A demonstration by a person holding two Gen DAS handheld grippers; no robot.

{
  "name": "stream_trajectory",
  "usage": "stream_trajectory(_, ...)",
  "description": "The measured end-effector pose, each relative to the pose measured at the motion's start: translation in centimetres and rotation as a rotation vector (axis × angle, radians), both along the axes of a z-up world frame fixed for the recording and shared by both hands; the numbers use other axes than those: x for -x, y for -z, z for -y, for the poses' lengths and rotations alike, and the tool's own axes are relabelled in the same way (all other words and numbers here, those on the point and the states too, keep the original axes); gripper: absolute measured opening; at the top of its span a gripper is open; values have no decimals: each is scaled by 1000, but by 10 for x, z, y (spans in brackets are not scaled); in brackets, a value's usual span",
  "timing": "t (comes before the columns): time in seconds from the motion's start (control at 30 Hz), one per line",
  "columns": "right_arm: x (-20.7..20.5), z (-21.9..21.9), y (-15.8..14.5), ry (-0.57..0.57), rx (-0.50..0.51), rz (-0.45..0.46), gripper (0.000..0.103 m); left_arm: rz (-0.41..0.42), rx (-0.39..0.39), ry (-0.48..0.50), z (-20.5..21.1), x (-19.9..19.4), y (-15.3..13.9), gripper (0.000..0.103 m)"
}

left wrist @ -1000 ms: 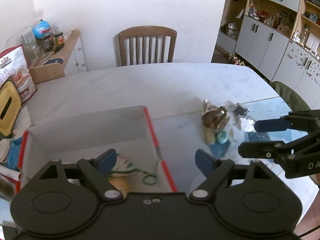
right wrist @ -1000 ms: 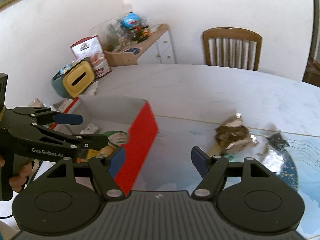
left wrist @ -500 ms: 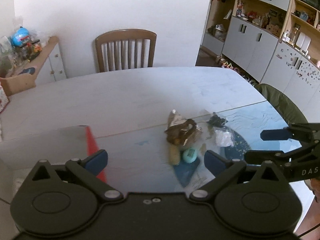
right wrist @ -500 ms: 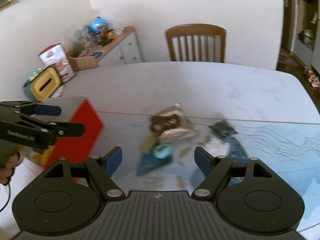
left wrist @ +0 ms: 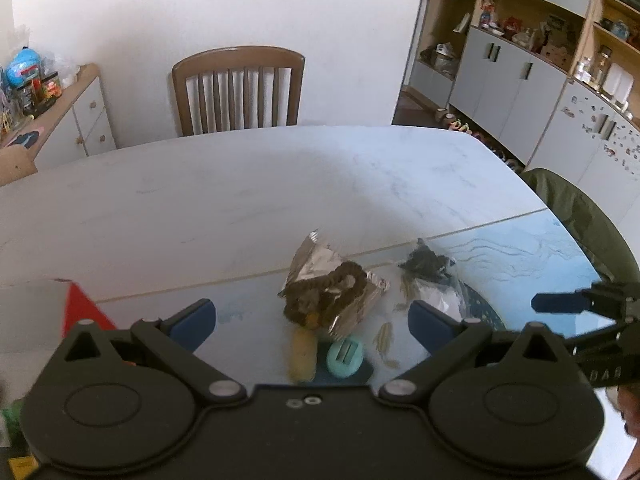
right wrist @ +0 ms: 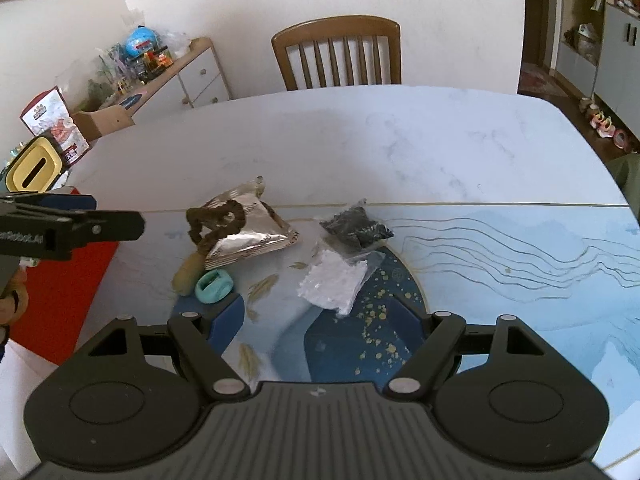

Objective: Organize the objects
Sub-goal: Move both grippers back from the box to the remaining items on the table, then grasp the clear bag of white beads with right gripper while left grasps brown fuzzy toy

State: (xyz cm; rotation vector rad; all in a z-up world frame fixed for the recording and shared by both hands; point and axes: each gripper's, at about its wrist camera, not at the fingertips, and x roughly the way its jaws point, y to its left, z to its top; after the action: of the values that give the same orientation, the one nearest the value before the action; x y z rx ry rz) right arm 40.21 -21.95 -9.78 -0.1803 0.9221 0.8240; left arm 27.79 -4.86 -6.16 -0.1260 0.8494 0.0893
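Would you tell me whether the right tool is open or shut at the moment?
Open. The right tool has its blue pads spread wide with nothing between them, above the table near the white bag.

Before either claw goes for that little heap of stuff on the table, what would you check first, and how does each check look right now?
1. Left claw open and empty: ok.
2. Right claw open and empty: ok.
3. Items within view of both cameras: ok; foil packet, teal piece, white bag, dark bag.
4. Brown cord free of the foil packet: not ok, it lies on it.
5. Red box beside the heap: ok.
6. Room left inside the box: cannot tell.
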Motion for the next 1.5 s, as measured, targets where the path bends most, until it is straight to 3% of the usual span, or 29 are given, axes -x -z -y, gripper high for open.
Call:
stream_trajectory(0.73, -40, -50, 60, -10, 34, -49, 79, -78, 6, -101, 12, -67, 57, 101)
stream_trajectory(0.87, -40, -53, 65, 5, 44, -47, 78, -88, 0, -105, 13, -68, 62, 87)
stream_trajectory(1.27, -33, -52, 68, 8, 72, -26, 50, -68, 26, -117, 2, -50, 61, 47)
stream_trajectory(1.4, -32, -48, 67, 9, 65, -34, 44, -59, 56, -102, 1, -46, 58, 28)
stream_trajectory(1.5, -31, -46, 66, 11, 63, -33, 40, -55, 59, -93, 3, -42, 57, 21)
